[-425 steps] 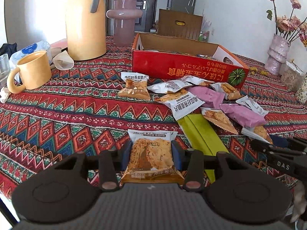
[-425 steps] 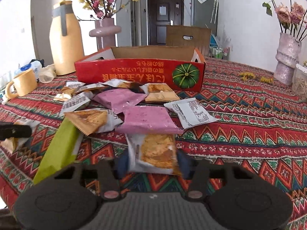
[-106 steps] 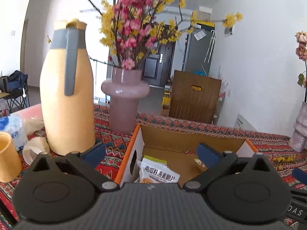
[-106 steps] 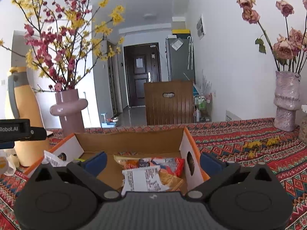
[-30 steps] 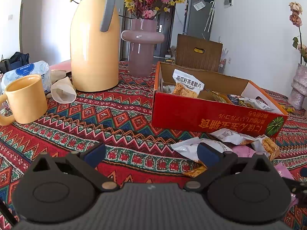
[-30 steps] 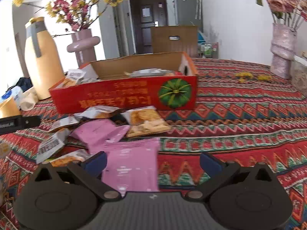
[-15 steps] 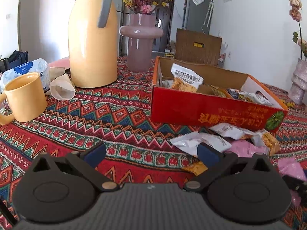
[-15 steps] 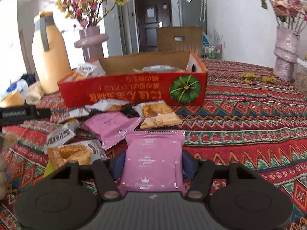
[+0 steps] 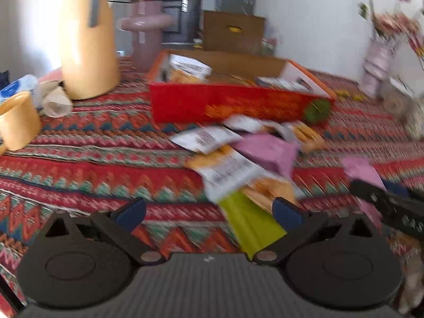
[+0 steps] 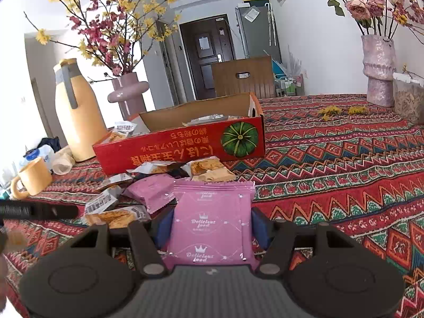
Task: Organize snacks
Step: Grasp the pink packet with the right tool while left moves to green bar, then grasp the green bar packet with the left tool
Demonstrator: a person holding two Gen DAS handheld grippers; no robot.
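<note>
Right wrist: pink packet (image 10: 212, 225) reads "Delicious food".

Each gripper has a dark grey body with fine ribs across the middle and two round black housings at its sides, each with a shallow oval dent. On the left gripper (image 9: 209, 209) two black angled arms end in blue pads (image 9: 131, 212), and a silver screw sits at each arm's base. The right gripper (image 10: 212, 226) has the same build, with blue pads (image 10: 258, 226) and round screws.
</note>
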